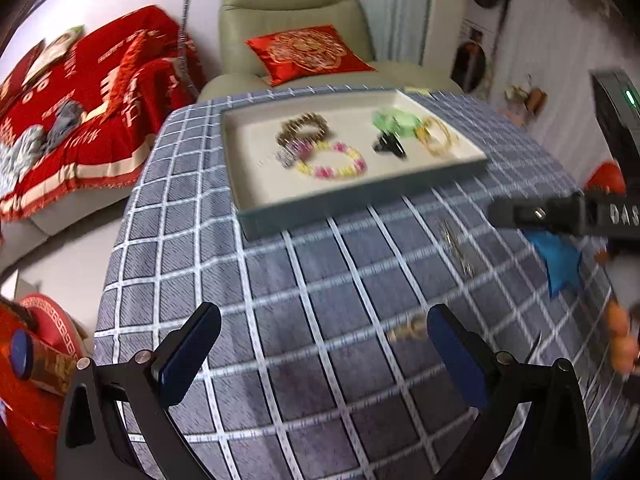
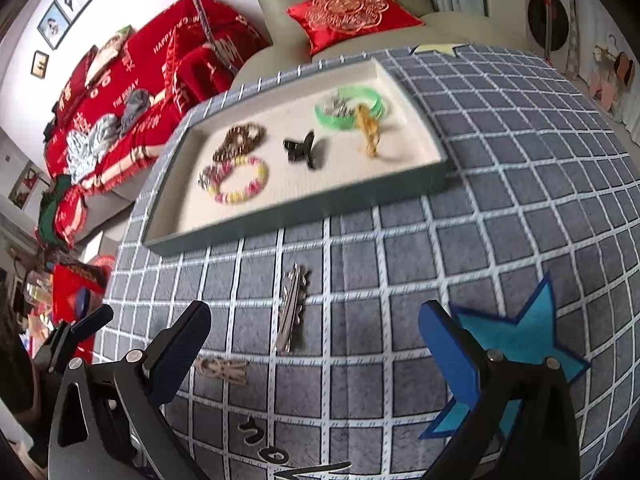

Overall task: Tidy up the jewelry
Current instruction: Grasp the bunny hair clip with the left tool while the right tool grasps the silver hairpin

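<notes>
A cream-lined tray [image 1: 256, 200] [image 2: 168, 236] sits on the checked tablecloth. It holds a brown bead bracelet [image 1: 304, 128] [image 2: 240, 140], a pink-yellow bracelet [image 1: 336, 164] [image 2: 240, 184], a black hair claw [image 1: 390, 146] [image 2: 302, 150], a green bangle [image 1: 394, 122] [image 2: 352, 108] and a gold piece [image 1: 436, 138] [image 2: 370, 130]. A silver hair clip [image 1: 456, 246] [image 2: 292, 312] and a small gold clip [image 1: 406, 330] [image 2: 222, 370] lie on the cloth. My left gripper [image 1: 324, 350] is open and empty above the cloth. My right gripper [image 2: 314, 354] is open and empty, just before the silver clip.
A blue star patch [image 2: 516, 344] [image 1: 560, 264] lies on the cloth by the right fingers. The right gripper body shows at the right edge of the left wrist view [image 1: 560, 216]. A beige armchair [image 1: 288, 12] and a red-covered sofa [image 1: 80, 112] stand behind the table.
</notes>
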A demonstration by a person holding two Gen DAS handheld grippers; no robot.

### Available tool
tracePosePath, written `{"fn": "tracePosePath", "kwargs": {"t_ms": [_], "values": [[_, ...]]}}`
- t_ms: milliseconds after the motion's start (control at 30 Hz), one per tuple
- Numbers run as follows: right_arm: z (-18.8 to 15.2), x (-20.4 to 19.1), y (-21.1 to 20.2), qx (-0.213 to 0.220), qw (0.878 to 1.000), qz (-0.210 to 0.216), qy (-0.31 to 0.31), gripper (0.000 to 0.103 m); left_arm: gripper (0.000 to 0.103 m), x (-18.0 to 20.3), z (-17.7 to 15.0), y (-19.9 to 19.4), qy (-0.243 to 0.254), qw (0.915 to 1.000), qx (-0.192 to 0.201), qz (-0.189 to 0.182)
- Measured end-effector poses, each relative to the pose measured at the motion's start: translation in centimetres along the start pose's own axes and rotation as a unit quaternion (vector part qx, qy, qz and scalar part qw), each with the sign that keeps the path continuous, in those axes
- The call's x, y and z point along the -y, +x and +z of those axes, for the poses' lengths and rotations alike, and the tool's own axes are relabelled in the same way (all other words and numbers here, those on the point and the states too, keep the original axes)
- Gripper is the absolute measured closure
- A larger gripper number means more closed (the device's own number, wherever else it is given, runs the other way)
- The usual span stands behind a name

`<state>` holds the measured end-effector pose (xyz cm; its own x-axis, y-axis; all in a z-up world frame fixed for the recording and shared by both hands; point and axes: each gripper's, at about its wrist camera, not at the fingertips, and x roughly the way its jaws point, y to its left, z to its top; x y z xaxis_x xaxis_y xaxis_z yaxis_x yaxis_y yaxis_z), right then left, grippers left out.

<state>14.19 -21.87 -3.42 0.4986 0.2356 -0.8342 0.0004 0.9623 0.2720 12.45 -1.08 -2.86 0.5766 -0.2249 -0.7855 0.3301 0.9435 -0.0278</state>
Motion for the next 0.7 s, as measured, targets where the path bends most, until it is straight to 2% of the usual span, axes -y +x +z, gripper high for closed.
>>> {"fn": "tracePosePath", "kwargs": {"t_ms": [233,367,467,533,633,700], "values": [[-1.1,-1.8,1.5,-0.021,0.999,-0.013,-0.026,0.002,0.000,1.2,-1.1,0.1,0.049,0.9987,-0.006,-0.012],[-1.1,-2.7,2.2,-0.028,0.998,-0.026,-0.047,0.014,0.000,1.3,-1.2,0.5,0.058,0.9981,-0.013,-0.019],[-1.2,-3.1,2.9,-0.037,0.997,-0.035,-0.056,0.031,0.000,1.5,-1.3,0.6,0.065,0.9975,-0.015,-0.024],[-1.2,-3.5,2.9,-0.032,0.996,-0.047,-0.068,0.035,0.000,1.7,-1.2,0.7,0.073,0.9969,-0.015,-0.028],[-1.3,-4.0,2.9,-0.032,0.994,-0.065,-0.087,0.048,0.000,2.1,-1.0,1.0,0.087,0.9956,-0.019,-0.030],[-1.3,-4.2,2.9,-0.030,0.992,-0.076,-0.096,0.062,0.000,2.4,-0.9,1.3,0.095,0.9948,-0.019,-0.033]]}}
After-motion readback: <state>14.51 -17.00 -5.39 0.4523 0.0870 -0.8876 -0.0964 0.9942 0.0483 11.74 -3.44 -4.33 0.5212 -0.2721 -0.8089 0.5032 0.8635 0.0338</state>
